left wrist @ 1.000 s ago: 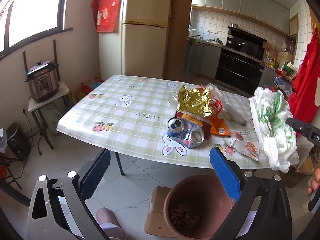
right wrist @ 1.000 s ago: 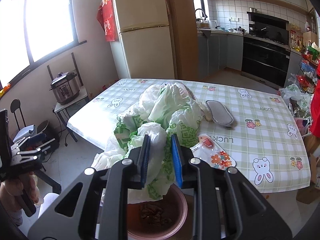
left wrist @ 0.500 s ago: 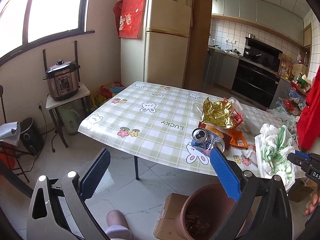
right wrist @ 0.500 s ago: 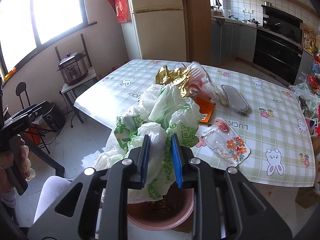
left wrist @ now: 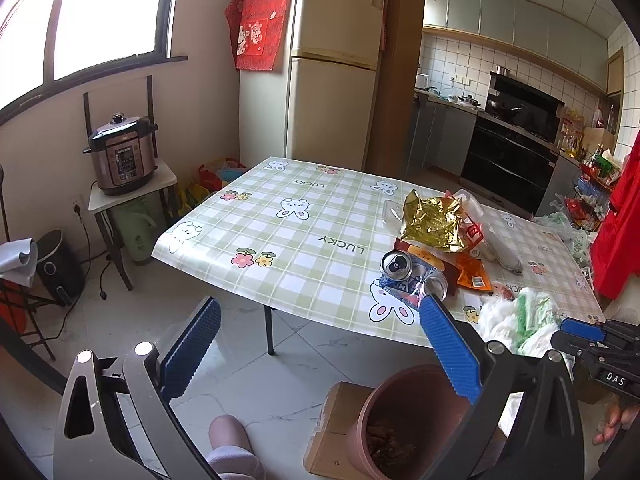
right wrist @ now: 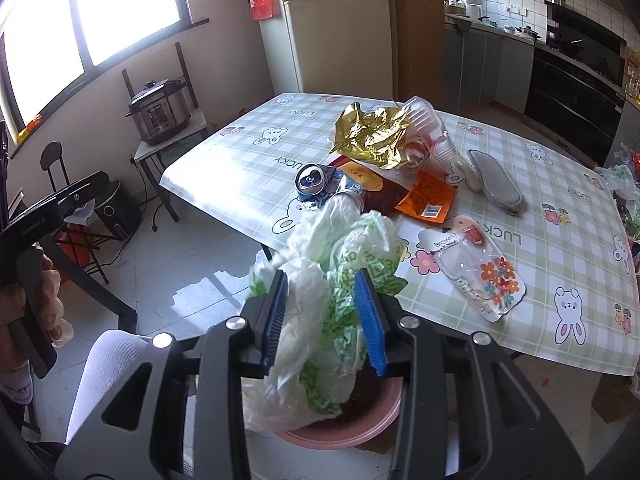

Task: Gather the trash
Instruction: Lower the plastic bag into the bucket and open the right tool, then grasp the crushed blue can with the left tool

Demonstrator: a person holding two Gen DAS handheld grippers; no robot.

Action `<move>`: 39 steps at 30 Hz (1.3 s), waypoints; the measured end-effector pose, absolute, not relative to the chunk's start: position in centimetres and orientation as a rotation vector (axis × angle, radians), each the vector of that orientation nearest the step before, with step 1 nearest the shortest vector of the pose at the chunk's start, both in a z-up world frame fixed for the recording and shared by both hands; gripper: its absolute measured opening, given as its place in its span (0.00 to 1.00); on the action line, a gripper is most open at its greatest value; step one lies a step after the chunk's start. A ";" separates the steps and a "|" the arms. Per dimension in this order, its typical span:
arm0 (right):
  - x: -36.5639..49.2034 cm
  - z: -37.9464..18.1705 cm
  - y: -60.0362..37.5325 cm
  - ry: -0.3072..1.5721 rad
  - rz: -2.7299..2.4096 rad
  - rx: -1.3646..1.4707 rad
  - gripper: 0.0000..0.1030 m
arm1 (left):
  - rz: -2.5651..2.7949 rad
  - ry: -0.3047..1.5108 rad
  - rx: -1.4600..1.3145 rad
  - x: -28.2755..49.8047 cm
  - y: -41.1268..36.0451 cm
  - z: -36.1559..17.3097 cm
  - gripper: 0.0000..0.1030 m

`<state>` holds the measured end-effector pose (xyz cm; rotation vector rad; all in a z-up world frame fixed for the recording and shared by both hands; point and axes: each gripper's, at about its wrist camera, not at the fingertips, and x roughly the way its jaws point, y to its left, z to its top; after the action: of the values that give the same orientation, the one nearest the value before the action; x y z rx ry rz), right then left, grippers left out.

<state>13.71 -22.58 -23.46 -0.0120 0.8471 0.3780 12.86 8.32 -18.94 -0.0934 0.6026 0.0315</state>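
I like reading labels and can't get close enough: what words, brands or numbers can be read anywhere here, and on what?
"LUCKY": printed repeatedly on the checked tablecloth.
"DAS": white plate on the right gripper, seen from the left wrist view.
"GenRobot AI": side of the left gripper, seen from the right wrist view.
"Brown...": clear flowered packet, rest unreadable.
Red hanging cloth, orange packet, plastic bag: print too small or crumpled.

On my tablecloth the word "LUCKY" is printed again and again among the bunnies and flowers; from my side it reads upside down. The flat packet with orange flowers carries a word I read as "Brown", though the rest is too small to make out. My left gripper's body says "GenRobot AI" in the right wrist view. A tag on my right gripper reads "DAS". The red hanging beside the fridge bears Chinese characters I can't read.
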 end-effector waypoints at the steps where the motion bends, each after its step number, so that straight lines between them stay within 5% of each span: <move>1: 13.7 -23.5 -22.6 0.848 0.379 -0.011 0.38 | 0.032 0.603 -0.093 12.9 8.3 -18.9 0.94; 6: 13.7 -23.1 -22.8 0.832 0.375 -0.002 0.57 | 0.034 0.606 -0.091 12.9 8.3 -19.0 0.94; 9: 13.8 -22.8 -23.3 0.814 0.353 0.011 0.86 | 0.033 0.608 -0.090 12.9 8.3 -19.0 0.94; 11: 13.7 -22.5 -23.6 0.798 0.333 0.018 0.95 | 0.033 0.610 -0.086 12.9 8.3 -19.1 0.94; 39: 18.0 -25.3 -27.6 0.818 0.273 0.023 0.95 | -0.128 0.709 0.034 20.3 3.0 -24.1 0.94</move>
<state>18.03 -27.58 -25.31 0.0225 0.8184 0.2734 20.34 3.01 -24.13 0.0340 0.7091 -0.1284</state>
